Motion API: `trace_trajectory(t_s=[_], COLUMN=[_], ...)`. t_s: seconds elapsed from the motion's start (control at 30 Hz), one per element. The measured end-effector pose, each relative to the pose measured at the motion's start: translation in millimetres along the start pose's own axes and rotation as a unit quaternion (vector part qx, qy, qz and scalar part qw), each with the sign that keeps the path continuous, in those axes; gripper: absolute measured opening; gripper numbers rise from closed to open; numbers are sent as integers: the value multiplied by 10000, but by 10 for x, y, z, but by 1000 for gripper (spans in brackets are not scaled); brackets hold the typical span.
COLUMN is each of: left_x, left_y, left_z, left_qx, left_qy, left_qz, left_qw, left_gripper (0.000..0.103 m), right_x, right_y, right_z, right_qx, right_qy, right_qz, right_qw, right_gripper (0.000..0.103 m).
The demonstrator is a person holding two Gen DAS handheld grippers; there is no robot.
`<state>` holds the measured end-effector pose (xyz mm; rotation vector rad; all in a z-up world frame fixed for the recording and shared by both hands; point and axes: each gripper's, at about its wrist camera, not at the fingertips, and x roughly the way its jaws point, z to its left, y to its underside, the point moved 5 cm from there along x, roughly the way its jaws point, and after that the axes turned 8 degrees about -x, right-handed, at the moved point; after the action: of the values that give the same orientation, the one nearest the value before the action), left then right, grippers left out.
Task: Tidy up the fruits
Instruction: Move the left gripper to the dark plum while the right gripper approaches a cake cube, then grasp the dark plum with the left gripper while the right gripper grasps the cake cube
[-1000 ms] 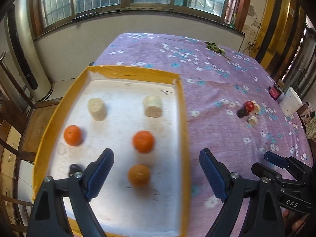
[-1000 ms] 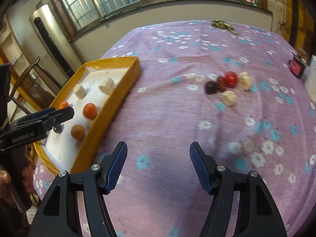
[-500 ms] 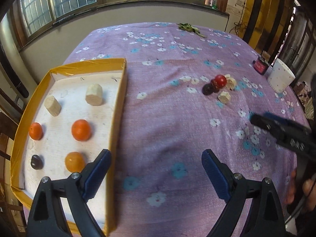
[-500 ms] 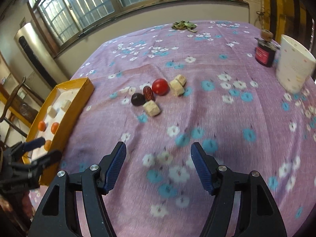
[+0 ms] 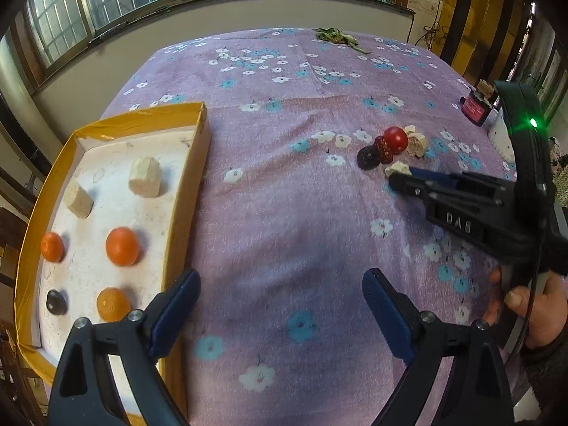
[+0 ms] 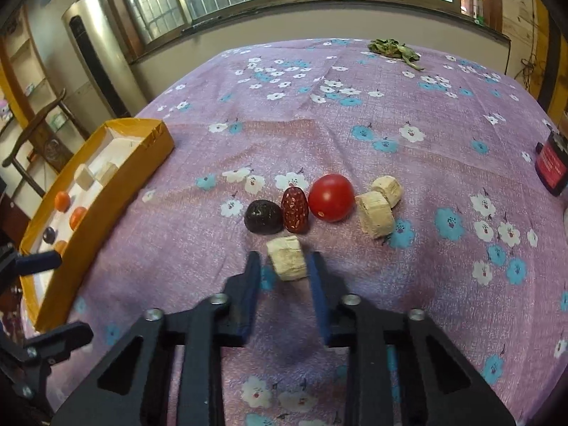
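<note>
Closing in, my right gripper (image 6: 282, 269) has swung from bare cloth to the loose pile mid-tablecloth (image 6: 355, 113), its fingers narrowed around the pale banana chunk (image 6: 287, 262) but seemingly not yet clamped. That puts the next pick underway. The chunk is stubby, cream and rough-cut, just in front of the dark plum (image 6: 263, 216). My left gripper (image 5: 280, 301) has drifted off the tray (image 5: 184, 213), fingers spread wide, holding nothing.

Left wrist view: right gripper (image 5: 403, 177) hides most of pale chunk (image 5: 397, 168); white cup (image 5: 500, 138) mostly behind its body. Right wrist view: red-labelled jar (image 6: 552, 168) cut by frame edge; tray (image 6: 106, 191) wall hides lowest orange fruit (image 6: 60, 246), possibly a tangerine.
</note>
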<state>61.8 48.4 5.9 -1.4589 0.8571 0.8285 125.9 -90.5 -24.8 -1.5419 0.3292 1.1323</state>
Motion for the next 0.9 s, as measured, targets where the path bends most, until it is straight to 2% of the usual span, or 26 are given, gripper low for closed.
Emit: trace_trajectory(t_s=[0.13,0.27,0.33,0.4,0.43,0.5,0.57,0.63,0.67,0.73,0.8,0.9], left_x=[136,290,376,487,548,656,746,753,774,773,756,662], left_y=[-197,-412,-509,-593,-614,-645,-647,-673,-680,-699,-699,-668], left_z=[-157,-352,-475,-605,-664,-765,-820,-835,-839,-820,-767,-655], left_qx=[33,-7,98,279,376,517,582,591,607,556,548,514], left_qy=[114,512,668,752,801,917,957,992,1033,1069,1016,984], left_qz=[-23,-138,-200,-191,-114,-14,56,-115,-98,-124,-149,-236], left_qw=[9999,9986,9975,9966,9960,9944,9937,9932,9927,9926,9932,9935], left_gripper=[94,94,90,70,67,52,47,37,27,25,25,25], right_x=[-125,-276,-328,-354,-366,-373,-364,-346,-340,-327,-327,-301], right_y=[78,179,226,265,286,304,318,325,327,310,283,218], right_z=[-81,-149,-188,-222,-240,-255,-270,-273,-274,-271,-261,-195], right_qx=[134,159,182,211,234,267,308,327,337,364,366,260], right_qy=[-81,1,9,4,0,-18,-79,-136,-140,-177,-207,-255], right_qz=[-107,-149,-149,-124,-117,-103,-75,-24,-15,-5,-31,-46], right_qw=[9998,9998,9997,9997,9997,9996,9995,9994,9993,9992,9991,9993], right_gripper=[19,19,19,19,19,19,20,20,20,23,31,32])
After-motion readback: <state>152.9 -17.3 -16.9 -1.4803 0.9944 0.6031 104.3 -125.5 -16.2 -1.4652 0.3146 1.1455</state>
